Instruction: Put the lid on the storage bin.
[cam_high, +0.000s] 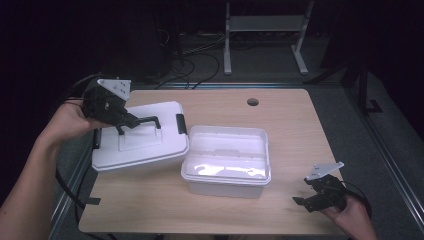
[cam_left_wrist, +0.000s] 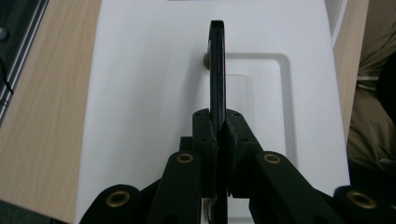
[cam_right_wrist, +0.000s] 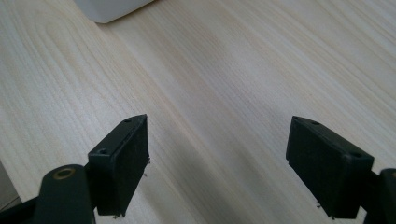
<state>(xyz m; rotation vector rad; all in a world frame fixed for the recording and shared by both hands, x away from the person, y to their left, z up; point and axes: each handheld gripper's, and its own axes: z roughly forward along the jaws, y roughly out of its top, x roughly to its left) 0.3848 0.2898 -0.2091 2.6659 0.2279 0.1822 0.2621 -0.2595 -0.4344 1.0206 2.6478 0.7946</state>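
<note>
The left gripper (cam_high: 121, 127) is clamped on the black handle (cam_high: 145, 121) of the white lid (cam_high: 142, 145), which hangs tilted over the table's (cam_high: 290, 125) left edge, its right end just beside the open white box (cam_high: 227, 162) at the table's middle. In the left gripper view the handle (cam_left_wrist: 217, 65) runs straight away from the closed jaws, so the lid's long axis lies across toward the box. The right gripper (cam_high: 305, 201) rests near the front right corner, jaws spread wide over bare wood and holding nothing. The left hand alone carries the lid; any placing likely depends on it.
</note>
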